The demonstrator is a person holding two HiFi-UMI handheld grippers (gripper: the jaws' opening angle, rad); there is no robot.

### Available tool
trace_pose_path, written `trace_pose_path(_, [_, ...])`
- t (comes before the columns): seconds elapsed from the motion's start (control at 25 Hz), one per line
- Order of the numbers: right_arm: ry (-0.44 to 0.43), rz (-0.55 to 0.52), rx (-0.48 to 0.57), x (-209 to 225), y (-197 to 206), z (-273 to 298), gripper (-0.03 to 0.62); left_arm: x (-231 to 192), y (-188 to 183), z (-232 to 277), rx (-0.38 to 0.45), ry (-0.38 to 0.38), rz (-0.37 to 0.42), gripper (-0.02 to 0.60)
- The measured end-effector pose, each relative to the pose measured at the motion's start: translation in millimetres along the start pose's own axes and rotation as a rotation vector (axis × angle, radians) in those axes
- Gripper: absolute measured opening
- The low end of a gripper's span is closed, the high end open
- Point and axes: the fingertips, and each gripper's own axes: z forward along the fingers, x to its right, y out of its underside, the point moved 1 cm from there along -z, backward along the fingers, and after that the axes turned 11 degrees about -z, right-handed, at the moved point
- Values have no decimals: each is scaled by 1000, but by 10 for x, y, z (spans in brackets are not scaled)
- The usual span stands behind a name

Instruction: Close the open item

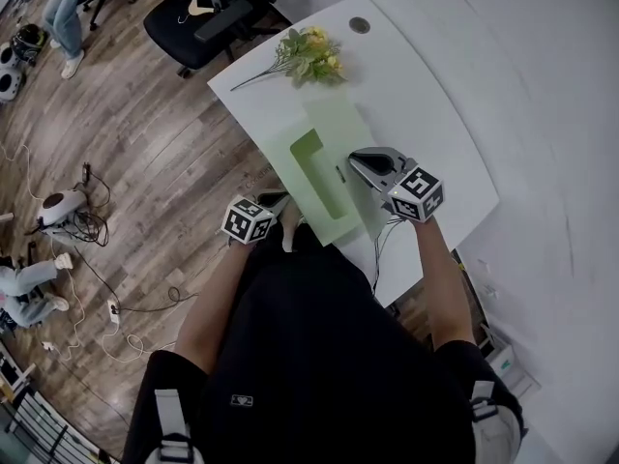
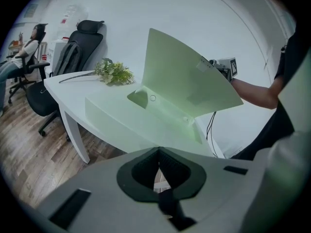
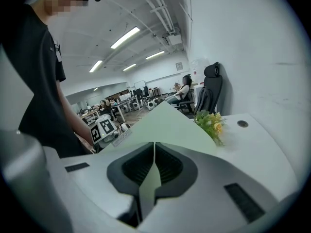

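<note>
A pale green box (image 1: 311, 193) lies on the white table (image 1: 426, 114) with its lid (image 2: 184, 76) raised at a slant over the base (image 2: 121, 115). A deep recess (image 1: 308, 153) shows inside the base. My right gripper (image 1: 358, 160) is shut on the lid's free edge, and the green sheet (image 3: 165, 125) runs between its jaws. From the left gripper view it appears at the lid's upper right corner (image 2: 221, 67). My left gripper (image 1: 279, 201) is shut on nothing and hangs at the table's near edge, just short of the box's front end (image 2: 158, 149).
A bunch of yellow and green artificial flowers (image 1: 309, 54) lies at the table's far end beyond the box. A cable port (image 1: 359, 25) sits near the far corner. A black office chair (image 1: 208, 17) with a backpack stands past the table. Cables and devices (image 1: 68, 211) lie on the wooden floor at left.
</note>
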Motion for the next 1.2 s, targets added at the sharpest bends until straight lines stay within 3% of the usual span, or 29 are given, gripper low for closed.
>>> trace_pose_path(0.28, [101,-127,-166,-160,232,266,9,-30,20,16,-77,51,43,6])
trace_pose_path(0.44, [131,-110,-199,-222,322,358,9,-7,-27,7,-104,110,62,6])
trace_pose_path(0.68, [180,-74,-227,-349,424,519,9,-19,-36,2,-164,189,158,6])
trace_pose_path(1.2, [243,-30,-273,-660,502,715,8,-129,-121,19,-240,261,261,6])
